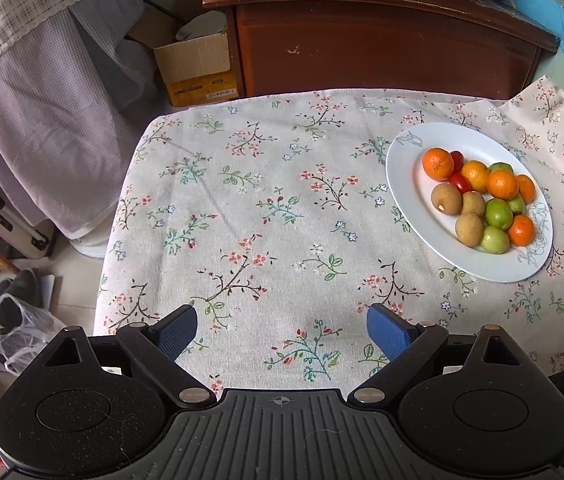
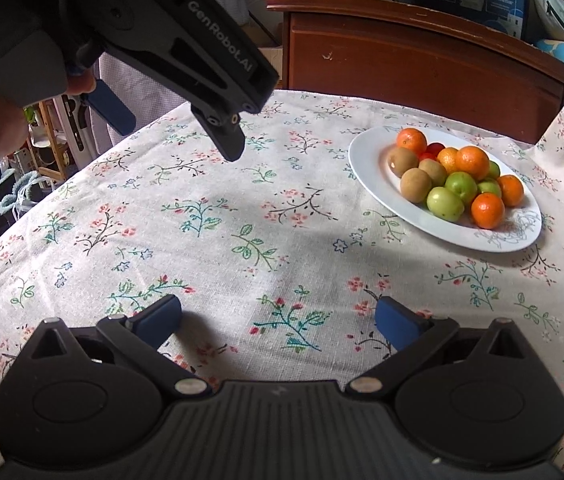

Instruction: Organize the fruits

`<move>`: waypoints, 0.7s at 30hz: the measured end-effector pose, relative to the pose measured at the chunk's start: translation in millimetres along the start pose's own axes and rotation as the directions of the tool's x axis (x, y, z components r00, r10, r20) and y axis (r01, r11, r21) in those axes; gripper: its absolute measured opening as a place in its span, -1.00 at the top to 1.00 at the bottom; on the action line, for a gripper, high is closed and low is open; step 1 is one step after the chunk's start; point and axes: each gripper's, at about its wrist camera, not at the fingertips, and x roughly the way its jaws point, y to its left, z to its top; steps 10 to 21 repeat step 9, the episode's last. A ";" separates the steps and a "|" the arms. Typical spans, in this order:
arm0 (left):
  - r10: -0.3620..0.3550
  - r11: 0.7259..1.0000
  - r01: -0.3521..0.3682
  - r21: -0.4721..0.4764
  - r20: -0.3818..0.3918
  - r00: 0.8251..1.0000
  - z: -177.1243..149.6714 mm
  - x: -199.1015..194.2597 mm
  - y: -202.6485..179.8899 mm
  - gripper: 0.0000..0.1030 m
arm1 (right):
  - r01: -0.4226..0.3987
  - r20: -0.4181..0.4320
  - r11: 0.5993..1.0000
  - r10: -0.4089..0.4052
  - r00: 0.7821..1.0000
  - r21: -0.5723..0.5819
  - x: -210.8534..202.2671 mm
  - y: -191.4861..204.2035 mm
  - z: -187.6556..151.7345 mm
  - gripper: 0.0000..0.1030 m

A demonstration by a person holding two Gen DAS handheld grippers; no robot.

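All the fruit (image 2: 456,178) is piled on the white oval plate (image 1: 410,200): oranges, brown kiwi-looking ones, green ones, a couple of small red ones. None is loose on the table (image 1: 266,208) as far as I can see. So this fits either fruit already gathered or a pile waiting to be sorted out, can't call it.

The key bit: the plate sits ahead and to the right of both grippers, well apart from either. Its long axis runs diagonally, far-left to near-right. The right gripper (image 2: 278,320) looks the nearer one, though fisheye makes that a guess. The left gripper (image 1: 282,330) is further over to the left, hovering above bare cloth.

Both have their blue pads spread apart with nothing between them.

Surface is a floral tablecloth, soft and a bit wrinkly. Dark wooden cabinet (image 1: 382,36) behind, cardboard box (image 1: 196,68) on the floor, cluttered room.
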 end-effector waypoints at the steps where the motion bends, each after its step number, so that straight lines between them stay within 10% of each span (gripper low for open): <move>1: -0.001 1.000 0.001 0.001 0.001 1.000 -0.2 0.2 -0.2 -0.81 | 0.000 0.001 1.000 0.000 1.000 0.000 0.3 0.4 0.3 -0.98; 21: 0.005 1.000 -0.005 0.014 0.006 1.000 -0.2 0.6 -1.5 -0.81 | -0.003 0.005 1.000 0.003 1.000 0.003 1.6 0.8 0.2 -0.99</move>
